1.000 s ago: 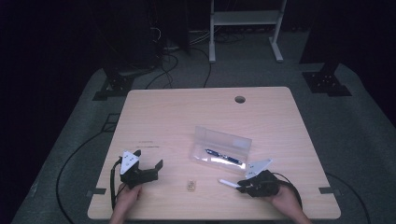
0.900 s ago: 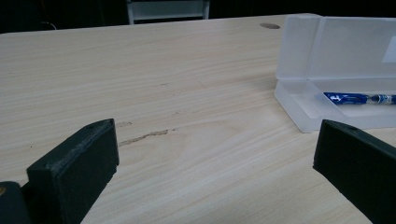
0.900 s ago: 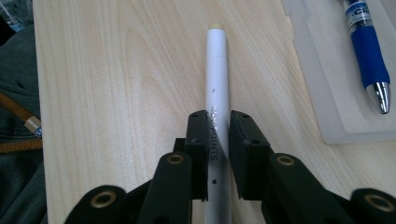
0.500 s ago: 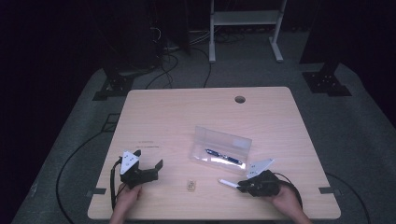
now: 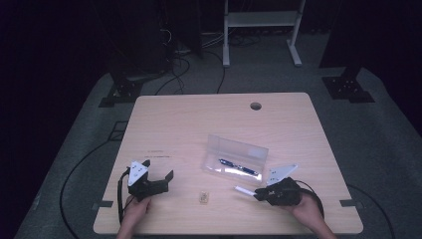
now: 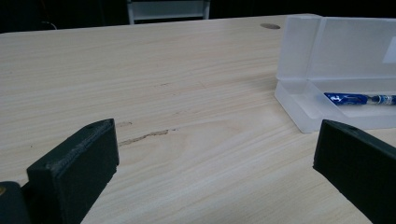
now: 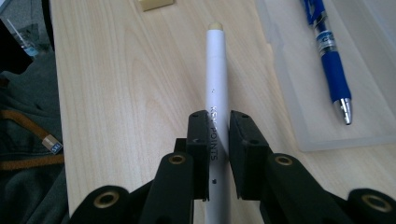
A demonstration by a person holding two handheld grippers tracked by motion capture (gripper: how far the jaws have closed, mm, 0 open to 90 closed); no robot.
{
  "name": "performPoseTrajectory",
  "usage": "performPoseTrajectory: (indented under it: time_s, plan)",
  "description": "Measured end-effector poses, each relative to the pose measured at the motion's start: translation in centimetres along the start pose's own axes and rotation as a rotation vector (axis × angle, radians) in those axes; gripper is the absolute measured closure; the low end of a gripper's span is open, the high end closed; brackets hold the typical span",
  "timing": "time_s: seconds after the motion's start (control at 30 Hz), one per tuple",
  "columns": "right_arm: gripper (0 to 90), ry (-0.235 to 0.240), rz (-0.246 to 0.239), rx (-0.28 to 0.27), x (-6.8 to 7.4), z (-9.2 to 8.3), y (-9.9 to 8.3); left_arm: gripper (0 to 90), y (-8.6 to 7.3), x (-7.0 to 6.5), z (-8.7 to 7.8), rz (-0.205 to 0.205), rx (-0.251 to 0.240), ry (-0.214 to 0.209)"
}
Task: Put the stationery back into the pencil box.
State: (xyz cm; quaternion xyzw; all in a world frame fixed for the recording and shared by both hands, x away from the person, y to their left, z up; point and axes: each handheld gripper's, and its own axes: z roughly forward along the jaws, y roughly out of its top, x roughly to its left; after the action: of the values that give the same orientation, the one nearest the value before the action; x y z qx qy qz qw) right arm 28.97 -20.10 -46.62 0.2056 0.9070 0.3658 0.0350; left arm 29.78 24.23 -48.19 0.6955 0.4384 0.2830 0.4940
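Gripping: right gripper has just been closing its jaws, now clamped on the white pen.
Pen axis: along the jaws, tip toward the desk's left edge.
Pencil case: just beside, toward the desk's far edge.
Left gripper: open, empty, well apart.

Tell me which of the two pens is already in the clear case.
The blue pen lies inside the clear case. The white pen, printed KEY POINTS, is outside it, clamped in the right hand-held gripper beside the case.
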Motion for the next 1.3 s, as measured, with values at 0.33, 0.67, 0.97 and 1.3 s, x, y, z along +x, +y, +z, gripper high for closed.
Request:
performPoseTrajectory:
  time_s: [0.33, 0.67, 0.97, 1.3]
  plan:
    - [78.2, 0.001, 0.011, -0.024, -0.5, -0.9, 1.1, 0.0, 0.0, 0.0, 0.0, 0.001, 0.0, -0.001]
    - [78.2, -0.001, 0.011, -0.031, -1.0, -1.5, 2.3, 0.0, 0.0, 0.0, 0.0, -0.002, 0.002, -0.001]
    - [78.2, -0.002, 0.002, -0.021, -1.4, -1.8, 3.7, 0.0, 0.0, 0.0, 0.0, -0.002, 0.001, -0.001]
    - [78.3, -0.004, -0.002, -0.013, -1.7, -1.8, 4.7, 0.0, 0.0, 0.0, 0.0, -0.002, 0.002, -0.002]
